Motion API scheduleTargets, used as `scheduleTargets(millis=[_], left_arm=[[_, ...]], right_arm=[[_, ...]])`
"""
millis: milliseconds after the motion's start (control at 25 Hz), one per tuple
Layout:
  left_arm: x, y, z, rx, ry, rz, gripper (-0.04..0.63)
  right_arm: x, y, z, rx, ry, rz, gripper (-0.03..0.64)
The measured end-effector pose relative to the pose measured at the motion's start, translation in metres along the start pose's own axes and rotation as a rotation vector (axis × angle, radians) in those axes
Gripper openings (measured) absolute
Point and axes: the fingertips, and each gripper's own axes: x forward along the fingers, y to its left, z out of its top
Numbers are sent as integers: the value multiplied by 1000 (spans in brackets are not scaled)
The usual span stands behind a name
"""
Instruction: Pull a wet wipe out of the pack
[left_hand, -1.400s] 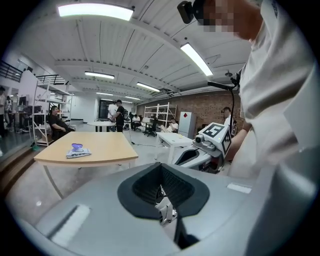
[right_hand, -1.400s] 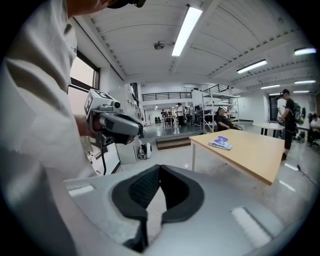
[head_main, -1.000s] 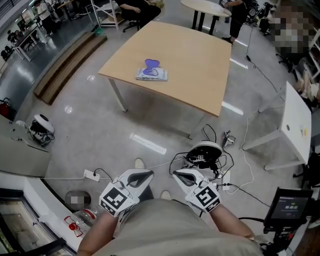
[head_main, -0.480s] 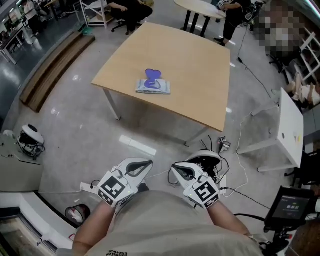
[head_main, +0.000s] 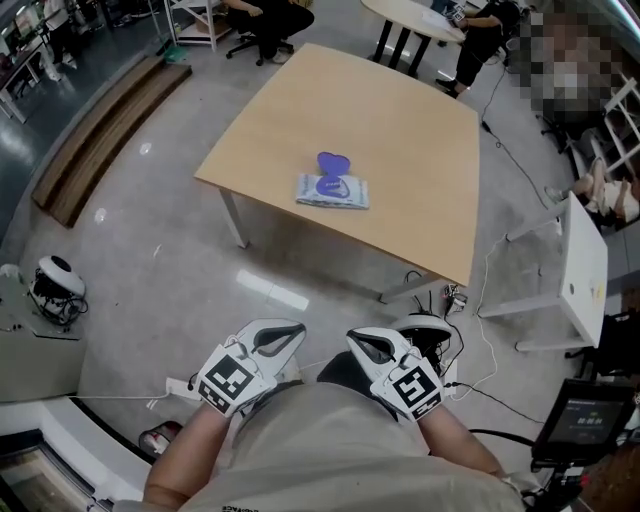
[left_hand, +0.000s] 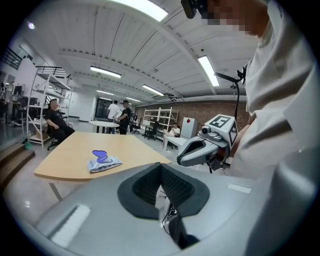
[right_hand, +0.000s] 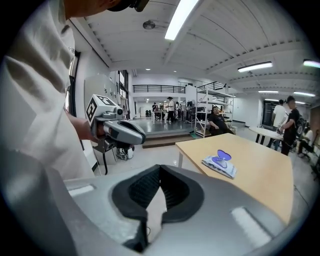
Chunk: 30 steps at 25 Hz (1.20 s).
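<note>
On the wooden table (head_main: 400, 110): the wet wipe pack (head_main: 333, 191) lies flat near the middle, with its purple flip lid (head_main: 333, 163) standing open and nothing visibly drawn out of it.
Left gripper (head_main: 288, 338): it is held low against the person's body, well apart from the pack; the jaws are clenched together at the tips with nothing between them.
Right gripper (head_main: 362, 345): it sits just beside the left one, likewise far from the table; the jaws are pressed together and empty.
Done: by the look of it, only the lid is up.
Left: the approach to the table, steadying the pack, and the whole pull itself.
</note>
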Motion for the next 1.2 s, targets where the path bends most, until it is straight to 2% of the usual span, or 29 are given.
scheduleTargets(millis=[280,480,880,1040,1200], left_arm=[[16,41,6,-4,-26,-5,6],[36,75,12,-14,-1,19,6],[121,159,50,-18,62,71,6],[159,191,59,3,70,94,6],[190,224,55,-11,89,124,6]], right_arm=[[34,-28,10,-1,11,-1,2],[58,-64,15,-2,8,25,2],[92,-190,28,-32,-4,57,2],[101,-234,20,-44,4,63,3],[112,-274,6,-45,36,39,3]])
